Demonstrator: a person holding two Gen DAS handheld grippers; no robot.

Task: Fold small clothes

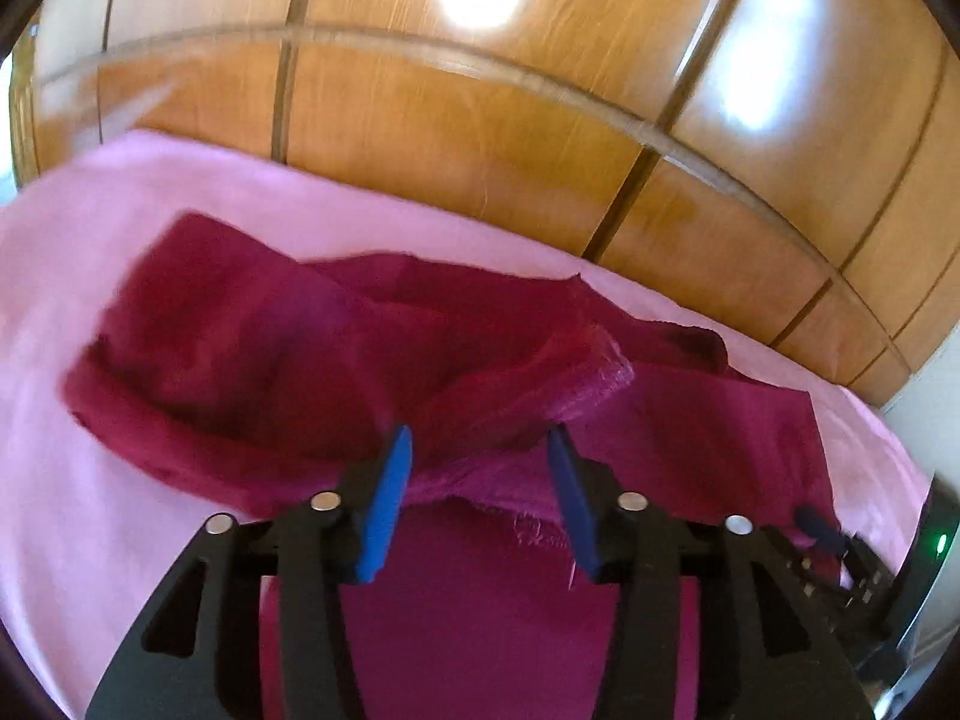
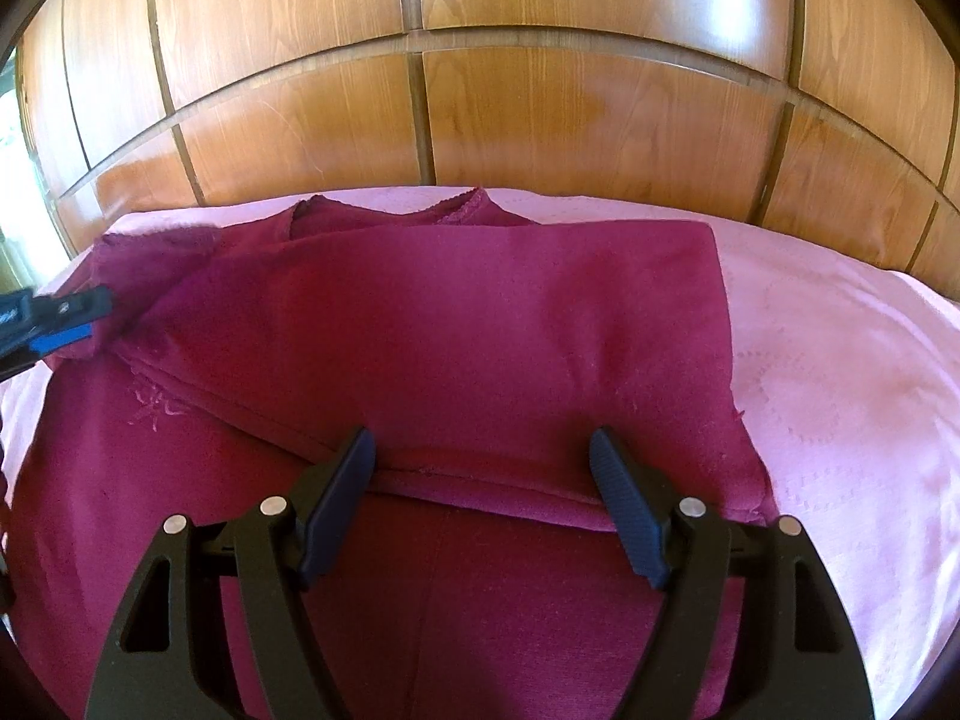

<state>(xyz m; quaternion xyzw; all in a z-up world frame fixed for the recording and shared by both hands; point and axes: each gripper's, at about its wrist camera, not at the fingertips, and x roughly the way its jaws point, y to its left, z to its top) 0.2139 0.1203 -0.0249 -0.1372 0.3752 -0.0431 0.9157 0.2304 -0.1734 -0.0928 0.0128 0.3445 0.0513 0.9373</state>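
A dark magenta garment (image 2: 456, 312) lies on a pink sheet (image 2: 840, 372), partly folded, with one side laid over toward the middle. In the left wrist view the garment (image 1: 252, 348) is bunched, and a raised fold of it (image 1: 540, 384) sits between the fingers. My left gripper (image 1: 480, 450) is open around that fold, its blue pads (image 1: 390, 498) apart. It also shows at the left edge of the right wrist view (image 2: 60, 324), at the garment's sleeve. My right gripper (image 2: 483, 450) is open and empty, hovering over the garment's folded hem.
A wooden panelled wardrobe (image 2: 480, 108) stands close behind the bed. The pink sheet (image 1: 54, 420) spreads to the left and right of the garment. The right gripper's black body (image 1: 852, 570) shows at the lower right of the left wrist view.
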